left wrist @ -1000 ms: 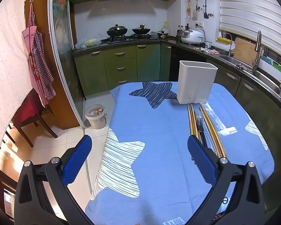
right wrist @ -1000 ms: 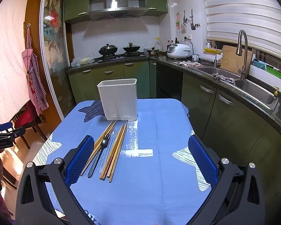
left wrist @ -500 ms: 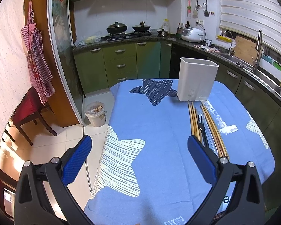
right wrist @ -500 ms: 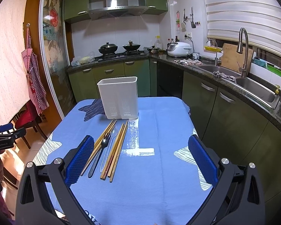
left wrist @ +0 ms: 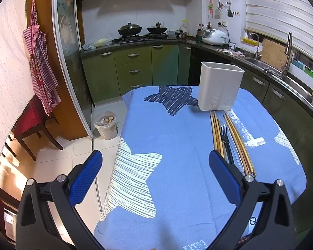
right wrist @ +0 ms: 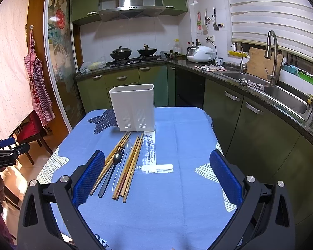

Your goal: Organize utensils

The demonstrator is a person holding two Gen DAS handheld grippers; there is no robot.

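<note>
Utensils lie lengthwise toward the white holder; both tools gape wide, empty.

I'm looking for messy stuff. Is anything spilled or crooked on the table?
Nothing is spilled. The chopsticks, fork and clear spoon just lie loose on the blue tablecloth, fanned slightly, outside the upright white holder.

Brightness: evenly lit, fairly bright indoor light in both views.
Warm glow: orange patch on the floor tiles at far left.
Glare: soft sheen on the white wall tiles and the range hood.
Shadows: faint, short beside the white bin.
Sharpness: crisp centre, no motion blur.
Distortion: strong fisheye bending, black corners.
</note>
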